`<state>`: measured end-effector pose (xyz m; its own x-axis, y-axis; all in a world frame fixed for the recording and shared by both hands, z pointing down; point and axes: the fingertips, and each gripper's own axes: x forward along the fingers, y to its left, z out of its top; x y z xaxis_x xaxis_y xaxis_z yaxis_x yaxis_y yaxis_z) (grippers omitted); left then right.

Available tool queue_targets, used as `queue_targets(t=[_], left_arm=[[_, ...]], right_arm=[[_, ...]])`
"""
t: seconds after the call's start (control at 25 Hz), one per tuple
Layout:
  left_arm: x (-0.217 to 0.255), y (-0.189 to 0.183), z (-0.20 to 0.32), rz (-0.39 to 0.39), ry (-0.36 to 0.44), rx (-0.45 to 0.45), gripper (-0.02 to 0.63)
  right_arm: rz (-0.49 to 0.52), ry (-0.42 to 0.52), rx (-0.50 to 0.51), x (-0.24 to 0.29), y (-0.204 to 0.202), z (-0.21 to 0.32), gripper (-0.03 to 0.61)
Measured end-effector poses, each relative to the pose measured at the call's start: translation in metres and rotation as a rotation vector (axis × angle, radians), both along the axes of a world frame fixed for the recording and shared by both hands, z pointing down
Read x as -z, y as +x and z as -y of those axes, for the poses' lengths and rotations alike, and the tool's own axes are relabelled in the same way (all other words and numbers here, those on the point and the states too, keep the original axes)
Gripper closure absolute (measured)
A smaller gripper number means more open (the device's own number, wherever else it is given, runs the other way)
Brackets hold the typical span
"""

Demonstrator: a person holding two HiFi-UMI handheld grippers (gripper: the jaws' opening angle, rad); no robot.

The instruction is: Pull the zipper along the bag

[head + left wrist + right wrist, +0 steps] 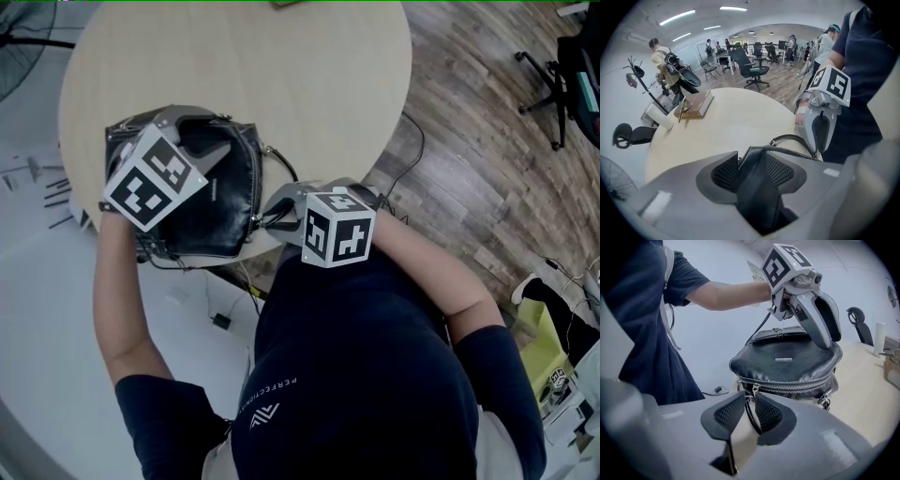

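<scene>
Two handheld grippers work on one black leather bag (pixel 230 202).

Head view: the bag rests on the near left part of the round counter (pixel 300 75), close to its rim. The left gripper (pixel 214 157) points steeply down onto the top of the bag from the left. The right gripper (pixel 266 219) meets the bag's near right end from the right.

Left gripper view: the jaws stand wide apart. A fold of the bag's black wall rises between the pads (pixel 723 172). It lies against the pad at the right and leaves a narrow gap to the one at the left, so it is not clamped. The bag's handle (pixel 792 138) arches just beyond the jaws. A book (pixel 696 104) lies on the far part of the counter.

Right gripper view: the jaws stand partly apart, and light counter surface shows through the gap. The zipper (pixel 797 384) runs closed along the side of the bag facing the jaws. Its slider (pixel 753 390) sits at the left end, just beyond the jaw tips. A thin dark pull loop (pixel 751 416) hangs from the slider down between the pads and runs close along one of them without being squeezed.
</scene>
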<state>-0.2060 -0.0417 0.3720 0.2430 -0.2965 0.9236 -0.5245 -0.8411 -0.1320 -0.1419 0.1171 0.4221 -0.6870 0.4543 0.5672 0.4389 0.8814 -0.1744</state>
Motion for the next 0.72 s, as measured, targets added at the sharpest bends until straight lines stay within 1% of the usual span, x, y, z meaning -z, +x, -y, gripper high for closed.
queue_targets(t=[0.12, 0.24, 0.32, 0.44, 0.56, 0.72], left_arm=[[0.009, -0.008, -0.003, -0.016, 0.026, 0.058, 0.423], [0.017, -0.016, -0.010, -0.049, 0.057, 0.134, 0.457], [0.022, -0.020, -0.017, -0.078, 0.077, 0.181, 0.486], [0.031, -0.024, -0.032, -0.107, 0.105, 0.240, 0.555], [0.038, -0.028, -0.048, -0.130, 0.127, 0.305, 0.591], [0.037, -0.033, -0.067, -0.145, 0.165, 0.406, 0.595]], right_arm=[[0.004, -0.010, 0.002, 0.004, 0.003, 0.005, 0.505], [0.005, -0.001, 0.008, 0.007, 0.007, 0.012, 0.505], [0.004, 0.007, 0.010, 0.008, 0.011, 0.017, 0.505], [0.006, 0.016, 0.010, 0.011, 0.015, 0.021, 0.505], [0.011, 0.015, 0.011, 0.015, 0.018, 0.023, 0.505], [0.017, 0.025, 0.004, 0.017, 0.021, 0.029, 0.505]])
